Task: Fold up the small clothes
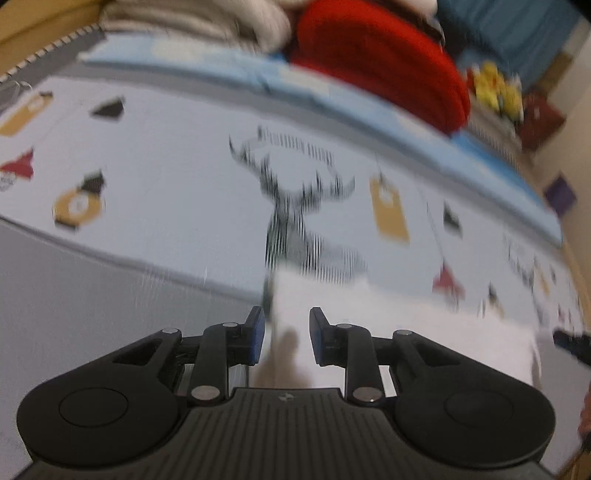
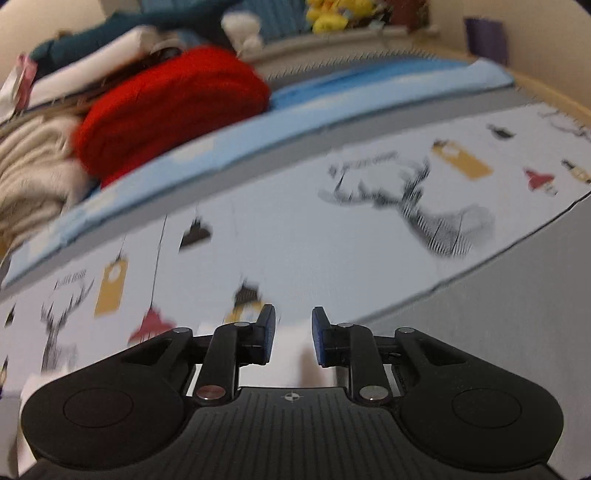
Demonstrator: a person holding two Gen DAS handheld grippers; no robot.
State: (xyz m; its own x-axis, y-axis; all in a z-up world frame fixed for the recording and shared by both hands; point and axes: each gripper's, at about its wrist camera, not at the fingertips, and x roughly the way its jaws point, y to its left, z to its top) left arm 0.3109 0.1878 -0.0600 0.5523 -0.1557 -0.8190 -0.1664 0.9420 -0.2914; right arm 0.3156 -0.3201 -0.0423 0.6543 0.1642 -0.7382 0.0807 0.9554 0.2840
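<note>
- Tongs first: the left tongs (image 1: 284, 334) are released, blue pads apart and nothing pinched. The right tongs (image 2: 293, 334) are the same.
- White cloth (image 1: 406, 332), the piece to fold, lies flat on the bed just ahead of and below both tongs, partly on the grey cover (image 1: 92, 295) and partly on the printed sheet (image 1: 166, 184). Whether any pad touches it I cannot tell.
- Risk: with nothing gripped, the fold is loose. A careless pull-away could catch the edge and flip it open.
- Risk: closing again here could nip the sheet together with the cloth, since both are pale and lie flush, and lifting would drag the bedding.
- Risk: both views are smeared, so the cloth's edge is hard to place, and a pinch could land off the corner and give a crooked fold.
- Risk, further off: the red knit (image 1: 376, 62) and cream knit (image 2: 29, 173) sit piled on the blue blanket (image 1: 332, 99) at the back. A cloth pushed far that way could get lost among them.
- Writing, near: a small cross emblem (image 2: 291, 397) sits on the body of the right tongs, with no letters to read.
- Writing, mid: the sheet has lettering above the deer print (image 1: 295, 221), too blurred to read, and the ochre tags (image 1: 389, 210) look blank.
- Writing, far: the yellow toys (image 2: 332, 14) show no label that can be made out.
</note>
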